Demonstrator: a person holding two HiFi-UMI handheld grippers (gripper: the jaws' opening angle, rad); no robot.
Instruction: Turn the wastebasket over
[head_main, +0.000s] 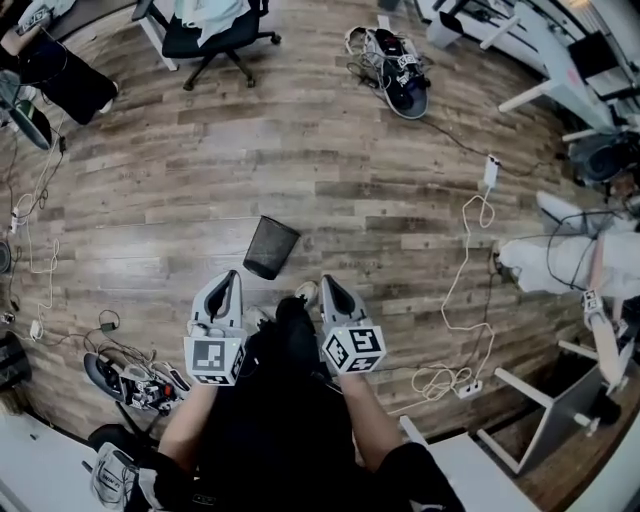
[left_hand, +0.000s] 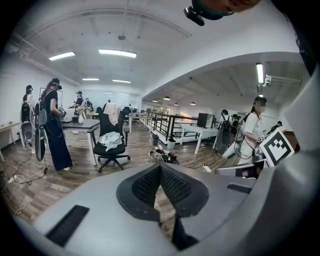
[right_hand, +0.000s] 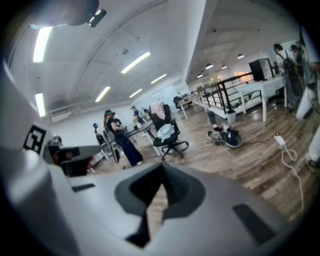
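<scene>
A black mesh wastebasket (head_main: 270, 246) stands on the wood floor in the head view, a short way ahead of both grippers. My left gripper (head_main: 232, 276) is just below and left of it, shut with nothing in it. My right gripper (head_main: 324, 280) is below and right of it, also shut and empty. Neither touches the basket. In the left gripper view the left gripper (left_hand: 160, 167) shows its jaws pressed together, and they hide the basket. The right gripper (right_hand: 162, 179) in the right gripper view is closed the same way, with only floor beyond.
An office chair (head_main: 215, 35) stands at the far left and a pile of shoes and cables (head_main: 400, 80) at the far right. A white cable (head_main: 470, 300) runs to a power strip (head_main: 468, 388) on the right. Gear (head_main: 130, 380) lies at the lower left. People stand by desks (left_hand: 50, 120).
</scene>
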